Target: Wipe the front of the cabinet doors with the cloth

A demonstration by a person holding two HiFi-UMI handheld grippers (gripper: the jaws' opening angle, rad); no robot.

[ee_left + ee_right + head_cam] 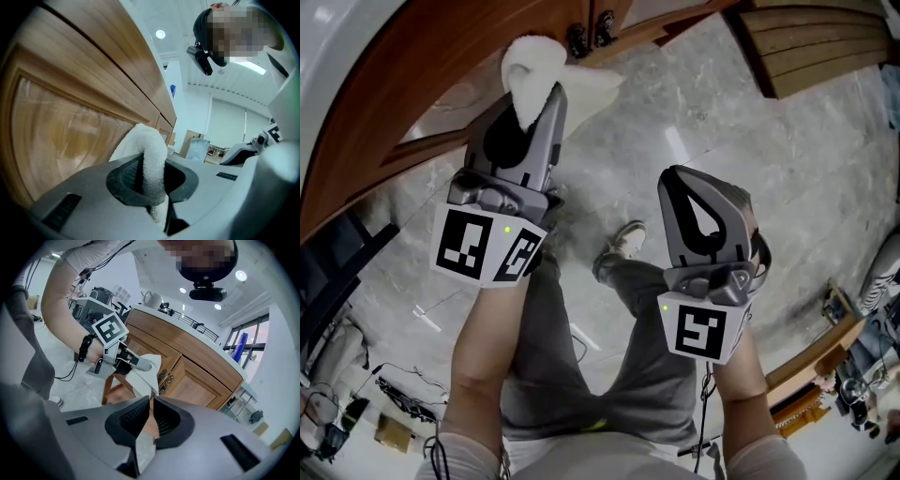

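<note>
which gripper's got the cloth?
The left gripper: its jaws are shut on the white cloth, beside the cabinet door. The right gripper has its jaws together on nothing, back from the cabinet.

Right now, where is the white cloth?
The white cloth is at the head view's upper left, pinched in the left claw, beside the wooden cabinet door near its dark handles.

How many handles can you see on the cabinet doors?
2. The first handle and the second handle sit side by side at the top of the head view, just beyond the cloth. Others may lie outside the frames.
</note>
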